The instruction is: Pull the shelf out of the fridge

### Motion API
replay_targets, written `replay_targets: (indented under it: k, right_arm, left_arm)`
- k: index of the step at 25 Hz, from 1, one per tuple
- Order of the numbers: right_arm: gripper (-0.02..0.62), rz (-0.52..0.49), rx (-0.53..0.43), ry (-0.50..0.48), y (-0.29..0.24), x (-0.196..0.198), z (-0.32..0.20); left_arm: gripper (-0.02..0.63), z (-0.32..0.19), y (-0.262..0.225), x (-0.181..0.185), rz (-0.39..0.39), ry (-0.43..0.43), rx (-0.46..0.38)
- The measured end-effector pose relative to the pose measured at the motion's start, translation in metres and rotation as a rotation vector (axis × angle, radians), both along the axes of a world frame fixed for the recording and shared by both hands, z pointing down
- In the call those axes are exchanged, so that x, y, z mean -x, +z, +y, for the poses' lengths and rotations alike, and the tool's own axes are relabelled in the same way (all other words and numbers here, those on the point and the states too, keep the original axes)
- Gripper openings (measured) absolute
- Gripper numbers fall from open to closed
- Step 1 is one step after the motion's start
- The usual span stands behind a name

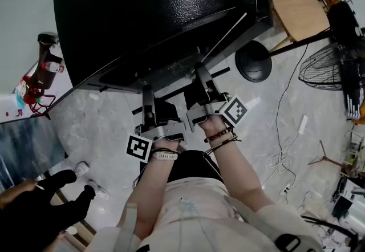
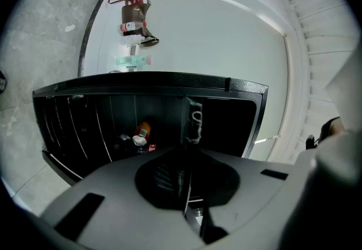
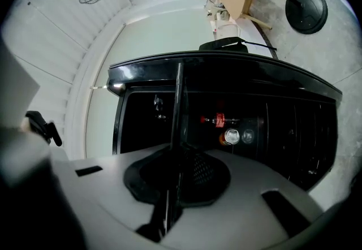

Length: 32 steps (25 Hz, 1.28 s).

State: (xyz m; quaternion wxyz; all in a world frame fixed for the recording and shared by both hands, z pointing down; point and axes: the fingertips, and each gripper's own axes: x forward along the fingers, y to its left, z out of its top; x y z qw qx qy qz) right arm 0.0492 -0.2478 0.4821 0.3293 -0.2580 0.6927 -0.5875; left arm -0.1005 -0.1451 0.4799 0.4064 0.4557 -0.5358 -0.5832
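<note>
A black fridge [image 1: 159,11] stands open in front of me, its dark inside [image 2: 113,124] showing in both gripper views. The shelf [image 1: 171,71] juts from its front, a thin plate seen edge-on as a line [image 3: 179,102] that runs between the jaws. Towards the plate's left, my left gripper [image 1: 148,98] is shut on the shelf's edge [image 2: 188,186]. My right gripper [image 1: 201,73] is shut on the same edge further right, its fingers closed around the plate [image 3: 172,186]. Deep inside the fridge lie an orange bottle [image 2: 143,130] and several small containers [image 3: 232,136].
A standing fan [image 1: 326,65] with a round black base [image 1: 254,61] is to the right, beside a wooden table [image 1: 299,14]. White cables [image 1: 285,157] trail over the marble floor. Another person in black [image 1: 54,196] stands at lower left. A red rack with bottles [image 1: 39,77] sits left.
</note>
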Motion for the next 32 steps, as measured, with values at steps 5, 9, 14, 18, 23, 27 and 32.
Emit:
replay_targets:
  k: [5, 9, 14, 18, 23, 27, 32]
  right_arm:
    - [0.032, -0.005, 0.003, 0.001, 0.000, -0.007, 0.011]
    - [0.032, -0.014, 0.005, 0.000, -0.001, -0.011, 0.018]
    - [0.032, -0.008, 0.008, -0.005, 0.000, -0.017, 0.028]
    - [0.032, -0.011, 0.014, -0.001, -0.001, -0.023, 0.035]
    - [0.034, -0.011, 0.012, 0.005, 0.000, -0.027, 0.045]
    - [0.032, -0.022, -0.024, 0.006, -0.010, -0.031, 0.054]
    - [0.032, -0.009, -0.022, 0.009, -0.008, -0.036, 0.068]
  left_arm:
    - [0.015, 0.008, 0.001, -0.005, -0.001, 0.020, 0.001]
    - [0.015, 0.014, 0.000, -0.010, 0.007, 0.032, 0.005]
    - [0.014, 0.022, 0.000, -0.014, 0.005, 0.046, 0.008]
    - [0.014, 0.029, -0.001, -0.020, 0.008, 0.062, 0.014]
    - [0.015, 0.037, -0.002, -0.025, 0.000, 0.083, 0.002]
    - [0.015, 0.044, -0.005, -0.028, 0.003, 0.107, -0.040]
    - [0.015, 0.054, -0.007, -0.031, -0.023, 0.143, -0.045]
